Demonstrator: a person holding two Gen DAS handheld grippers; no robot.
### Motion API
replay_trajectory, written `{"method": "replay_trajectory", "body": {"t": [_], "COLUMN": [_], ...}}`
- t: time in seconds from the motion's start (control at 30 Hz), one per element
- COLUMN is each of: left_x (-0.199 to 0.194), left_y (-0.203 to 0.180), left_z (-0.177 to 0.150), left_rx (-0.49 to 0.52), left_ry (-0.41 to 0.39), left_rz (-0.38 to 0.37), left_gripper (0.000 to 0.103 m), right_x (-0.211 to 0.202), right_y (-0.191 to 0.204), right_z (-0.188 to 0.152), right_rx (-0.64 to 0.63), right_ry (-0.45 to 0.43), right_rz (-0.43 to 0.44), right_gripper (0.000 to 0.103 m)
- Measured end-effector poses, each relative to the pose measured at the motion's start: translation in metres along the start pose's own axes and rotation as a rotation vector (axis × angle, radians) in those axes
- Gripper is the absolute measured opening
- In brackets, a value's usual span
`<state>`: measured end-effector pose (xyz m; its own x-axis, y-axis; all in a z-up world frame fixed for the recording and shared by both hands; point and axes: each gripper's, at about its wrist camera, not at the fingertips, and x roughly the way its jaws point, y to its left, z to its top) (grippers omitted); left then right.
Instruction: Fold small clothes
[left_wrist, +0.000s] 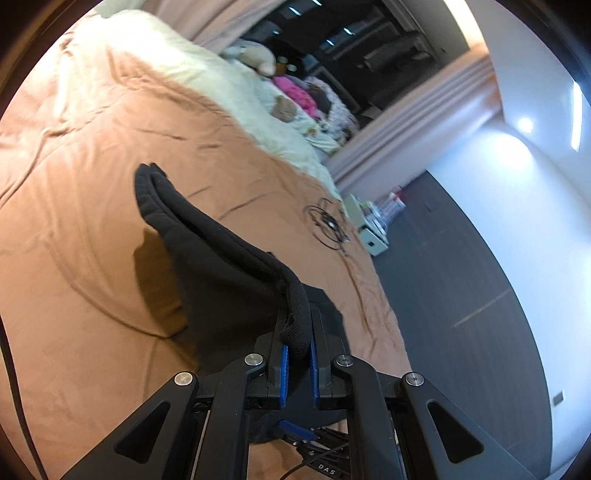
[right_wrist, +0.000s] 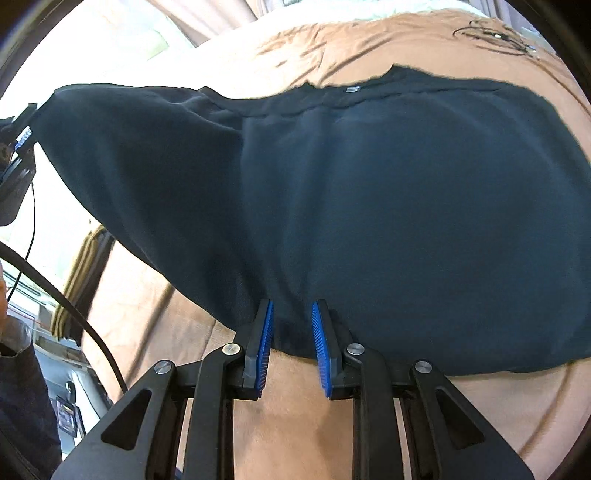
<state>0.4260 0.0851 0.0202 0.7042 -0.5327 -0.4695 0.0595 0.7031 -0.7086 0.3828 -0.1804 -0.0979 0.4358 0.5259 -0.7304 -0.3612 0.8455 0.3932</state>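
A dark navy garment (right_wrist: 369, 206) lies spread over a tan bed cover (right_wrist: 295, 413), its left side lifted. My left gripper (left_wrist: 298, 317) is shut on the garment's ribbed edge (left_wrist: 295, 314) and holds it raised above the bed; the cloth (left_wrist: 207, 251) hangs from it in a ridge. The left gripper also shows at the far left of the right wrist view (right_wrist: 18, 147). My right gripper (right_wrist: 292, 314) sits at the garment's near hem, its jaws apart with the hem between the blue pads (right_wrist: 321, 343), not pinching it.
The tan cover (left_wrist: 92, 184) spreads across the bed, with a cream blanket (left_wrist: 207, 81) and a pile of clothes (left_wrist: 295, 96) at the far end. A coiled black cable (left_wrist: 328, 225) lies near the bed's edge. Dark floor (left_wrist: 461, 295) lies to the right.
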Motion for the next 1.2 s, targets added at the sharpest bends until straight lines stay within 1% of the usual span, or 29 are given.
{"method": "replay_trajectory", "body": {"t": [0.1,0.23,0.3,0.33,0.37,0.43,0.53,0.6,0.7,0.83,0.93,1.07,1.1,1.13,1.2], "left_x": [0.009,0.03,0.039,0.045,0.053,0.065,0.083,0.099,0.126,0.169,0.203,0.221,0.22,0.216,0.209], "left_y": [-0.019,-0.048,-0.059,-0.065,-0.072,-0.082,-0.097,-0.108,-0.121,-0.139,-0.141,-0.131,-0.13,-0.124,-0.115], "left_z": [0.0,-0.002,-0.004,-0.006,-0.007,-0.011,-0.02,-0.027,-0.042,-0.071,-0.089,-0.109,-0.113,-0.113,-0.111], "left_rx": [0.04,0.089,0.107,0.117,0.127,0.141,0.165,0.182,0.197,0.211,0.183,0.148,0.146,0.146,0.147], "left_ry": [0.021,0.059,0.076,0.086,0.098,0.119,0.158,0.186,0.236,0.315,0.38,0.45,0.457,0.455,0.43], "left_rz": [-0.019,-0.05,-0.062,-0.069,-0.076,-0.089,-0.112,-0.125,-0.146,-0.173,-0.171,-0.188,-0.187,-0.173,-0.141], "left_gripper": [0.008,0.008,0.008,0.008,0.008,0.008,0.008,0.008,0.009,0.009,0.01,0.013,0.019,0.029,0.04], "right_x": [-0.024,-0.051,-0.065,-0.07,-0.076,-0.092,-0.11,-0.119,-0.132,-0.148,-0.154,-0.169,-0.17,-0.172,-0.17], "right_y": [-0.01,-0.026,-0.035,-0.039,-0.043,-0.054,-0.072,-0.084,-0.099,-0.118,-0.135,-0.141,-0.142,-0.136,-0.132], "right_z": [0.003,0.003,0.001,0.0,0.0,-0.005,-0.011,-0.016,-0.024,-0.035,-0.04,-0.043,-0.043,-0.039,-0.031], "right_rx": [0.017,0.03,0.037,0.042,0.047,0.062,0.101,0.123,0.155,0.191,0.224,0.238,0.238,0.235,0.216], "right_ry": [-0.05,-0.093,-0.111,-0.123,-0.139,-0.174,-0.196,-0.206,-0.213,-0.219,-0.209,-0.193,-0.188,-0.185,-0.174], "right_rz": [-0.018,-0.035,-0.052,-0.052,-0.049,-0.053,-0.057,-0.075,-0.103,-0.126,-0.148,-0.182,-0.185,-0.188,-0.198], "right_gripper": [0.019,0.02,0.032,0.05,0.063,0.063,0.063,0.063,0.063,0.063,0.063,0.064,0.064,0.064,0.064]}}
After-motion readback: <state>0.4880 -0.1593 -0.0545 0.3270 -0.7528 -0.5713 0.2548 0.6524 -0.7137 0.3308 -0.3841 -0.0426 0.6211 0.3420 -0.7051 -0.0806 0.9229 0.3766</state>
